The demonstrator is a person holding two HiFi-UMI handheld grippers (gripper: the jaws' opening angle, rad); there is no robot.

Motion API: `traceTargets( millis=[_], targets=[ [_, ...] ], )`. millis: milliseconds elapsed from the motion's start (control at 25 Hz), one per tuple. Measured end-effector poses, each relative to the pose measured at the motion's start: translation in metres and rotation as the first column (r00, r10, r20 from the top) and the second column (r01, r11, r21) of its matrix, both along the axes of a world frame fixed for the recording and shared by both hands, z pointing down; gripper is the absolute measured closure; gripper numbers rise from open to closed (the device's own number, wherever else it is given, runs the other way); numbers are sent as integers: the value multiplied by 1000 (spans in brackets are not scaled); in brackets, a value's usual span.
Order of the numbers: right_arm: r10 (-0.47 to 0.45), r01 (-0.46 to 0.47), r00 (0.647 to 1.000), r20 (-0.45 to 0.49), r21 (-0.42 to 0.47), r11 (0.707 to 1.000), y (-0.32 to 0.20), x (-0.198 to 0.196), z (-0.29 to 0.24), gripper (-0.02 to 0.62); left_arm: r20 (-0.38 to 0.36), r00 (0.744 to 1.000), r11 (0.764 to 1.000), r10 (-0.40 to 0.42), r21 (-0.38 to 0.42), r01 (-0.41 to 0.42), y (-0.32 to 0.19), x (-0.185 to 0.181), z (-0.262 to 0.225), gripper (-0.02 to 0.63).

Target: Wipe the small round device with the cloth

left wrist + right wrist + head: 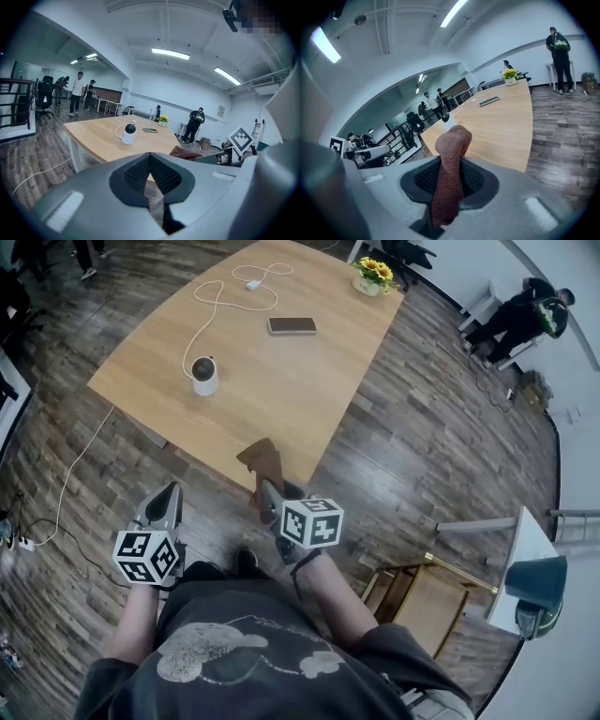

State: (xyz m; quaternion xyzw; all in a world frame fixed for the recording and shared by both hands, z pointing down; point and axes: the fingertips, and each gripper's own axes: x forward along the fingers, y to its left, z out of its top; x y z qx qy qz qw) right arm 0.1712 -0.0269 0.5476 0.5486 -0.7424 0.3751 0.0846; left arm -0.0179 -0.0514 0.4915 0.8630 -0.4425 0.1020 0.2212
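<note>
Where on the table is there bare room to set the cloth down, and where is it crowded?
Bare, enough for the cloth: the near end of the table, from the device and phone to the near edge. Crowded: the far end, with cable, phone and flowers.

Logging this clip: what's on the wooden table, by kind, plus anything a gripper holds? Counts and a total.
Small round device: 1
Phone: 1
Pot of yellow flowers: 1
White cable: 1
Cloth, held in the right gripper, off the table: 1
Total: 5
</note>
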Motion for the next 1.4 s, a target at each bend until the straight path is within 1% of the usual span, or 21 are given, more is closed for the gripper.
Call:
traceTargets(
  millis=[160,280,440,680,1040,1200,1400],
  targets=[
    [1,-1,1000,-23,14,1000,14,-5,-3,515,-29,999,1000,19,1,-19,12,-2,0,588],
    [13,-12,1000,-26,25,1000,31,-16,-6,515,-48,998,999,32,8,-32,25,-10,-4,588],
    [25,-24,999,-28,36,999,56,-40,-10,515,-61,998,1000,27,4,-27,45,-36,-7,588],
    [14,-12,999,-36,50,999,87,-81,-13,515,-73,997,1000,23,7,-22,75,-74,-3,588],
    [44,-39,996,-77,75,996,141,-102,-21,515,-114,993,999,28,22,-26,129,-106,-6,588],
    [53,-47,995,-89,73,996,169,-116,-22,515,-124,992,999,33,21,-30,154,-124,-4,588],
    [60,-54,993,-103,65,996,206,-129,-22,517,-130,990,999,48,24,-45,181,-138,-3,588]
  ],
)
